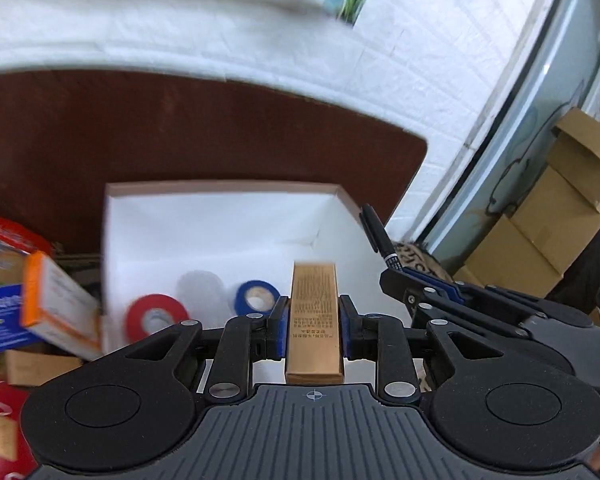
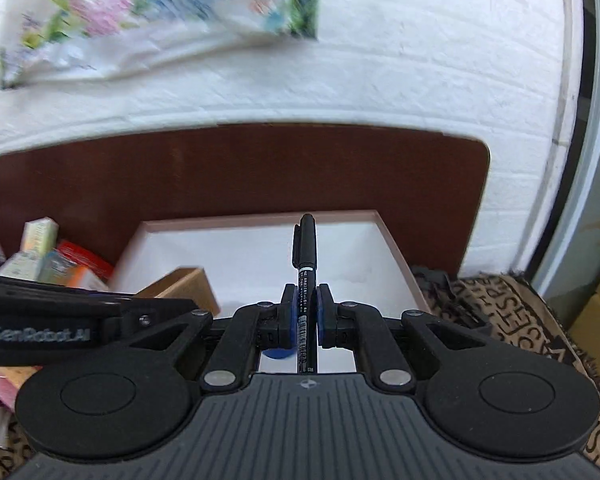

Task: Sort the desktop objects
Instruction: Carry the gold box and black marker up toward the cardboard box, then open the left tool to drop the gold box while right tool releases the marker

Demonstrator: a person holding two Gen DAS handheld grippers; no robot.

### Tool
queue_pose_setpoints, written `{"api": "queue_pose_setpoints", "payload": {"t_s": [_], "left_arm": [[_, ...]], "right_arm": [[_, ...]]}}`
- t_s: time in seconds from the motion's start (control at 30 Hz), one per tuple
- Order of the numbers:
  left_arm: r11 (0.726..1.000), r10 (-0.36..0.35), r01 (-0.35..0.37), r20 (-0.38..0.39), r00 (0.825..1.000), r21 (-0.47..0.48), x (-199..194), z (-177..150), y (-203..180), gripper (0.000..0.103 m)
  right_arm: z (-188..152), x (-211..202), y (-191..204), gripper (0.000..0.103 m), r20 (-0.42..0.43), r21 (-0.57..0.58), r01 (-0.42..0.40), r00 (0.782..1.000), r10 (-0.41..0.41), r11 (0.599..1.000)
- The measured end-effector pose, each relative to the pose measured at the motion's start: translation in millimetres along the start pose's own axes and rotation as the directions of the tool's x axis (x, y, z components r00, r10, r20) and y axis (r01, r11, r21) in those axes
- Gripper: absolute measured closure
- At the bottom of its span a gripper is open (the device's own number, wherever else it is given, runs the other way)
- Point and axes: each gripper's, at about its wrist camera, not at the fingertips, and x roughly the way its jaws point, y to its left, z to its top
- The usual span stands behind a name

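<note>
My left gripper (image 1: 314, 320) is shut on a long gold-brown box (image 1: 314, 312) with printed text and holds it above the open white box (image 1: 220, 216). Inside the white box lie a red tape roll (image 1: 154, 318), a blue tape roll (image 1: 257, 296) and a pale roll (image 1: 200, 286). My right gripper (image 2: 305, 312) is shut on a black marker pen (image 2: 307, 256) that points forward over the same white box (image 2: 260, 248). The right gripper and its pen (image 1: 380, 236) also show at the right in the left wrist view. The gold box (image 2: 180, 286) shows at the left in the right wrist view.
A dark brown table (image 1: 180, 132) stands against a white brick wall. Several small medicine cartons (image 1: 48, 300) are piled left of the white box. Cardboard boxes (image 1: 560, 216) stand at the right by a grey door frame. A patterned cloth (image 2: 520, 320) lies at the right.
</note>
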Motion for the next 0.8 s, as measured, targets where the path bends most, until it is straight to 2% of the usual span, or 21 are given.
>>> {"api": "queue_pose_setpoints", "payload": {"t_s": [0.1,0.13,0.17,0.27,0.4,0.57,0.63,0.67,0.7,0.73,0.77,0.8], "left_arm": [[1.0,0.024,-0.025,-0.047,0.999,-0.01,35,-3,5,0.08],[0.999,0.034,-0.035,-0.064,0.997,-0.008,46,-5,7,0.085],[0.999,0.035,-0.035,-0.083,0.996,-0.007,56,-6,10,0.08],[0.999,0.022,-0.026,-0.145,0.989,-0.023,86,-6,14,0.079],[0.999,0.039,-0.04,-0.174,0.984,0.0,113,-10,16,0.085],[0.999,0.026,-0.03,-0.197,0.98,-0.016,127,-10,24,0.084],[0.999,0.042,-0.041,-0.191,0.981,0.01,129,-10,24,0.07],[0.999,0.046,-0.045,-0.191,0.981,0.011,128,-11,24,0.069],[0.999,0.045,-0.045,-0.19,0.981,0.001,127,-11,25,0.063],[0.999,0.039,-0.042,-0.186,0.982,-0.012,126,-11,27,0.052],[0.998,0.058,-0.064,-0.179,0.982,-0.025,124,-10,28,0.047],[0.995,0.082,-0.09,-0.168,0.982,-0.043,123,-10,31,0.034]], "right_arm": [[-5,33,-16,0.092,-0.103,0.006,0.002,0.995,-0.002,1.0],[-7,43,-19,0.092,-0.135,-0.001,0.004,0.991,-0.005,1.0],[-8,54,-21,0.092,-0.167,-0.007,0.001,0.986,-0.002,1.0],[-14,84,-23,0.092,-0.262,-0.023,-0.005,0.965,-0.002,1.0],[-22,111,-22,0.092,-0.33,-0.087,0.008,0.943,-0.037,0.996],[-25,128,-24,0.092,-0.365,-0.103,0.006,0.93,-0.043,0.995],[-24,132,-26,0.092,-0.367,-0.101,0.007,0.929,-0.044,0.995],[-24,133,-26,0.092,-0.37,-0.103,0.009,0.928,-0.046,0.995],[-24,135,-27,0.092,-0.373,-0.105,0.012,0.926,-0.05,0.994],[-24,135,-26,0.092,-0.374,-0.105,0.015,0.926,-0.053,0.994],[-23,134,-27,0.089,-0.37,-0.097,0.017,0.928,-0.052,0.995],[-23,133,-30,0.08,-0.366,-0.08,0.02,0.93,-0.048,0.997]]}}
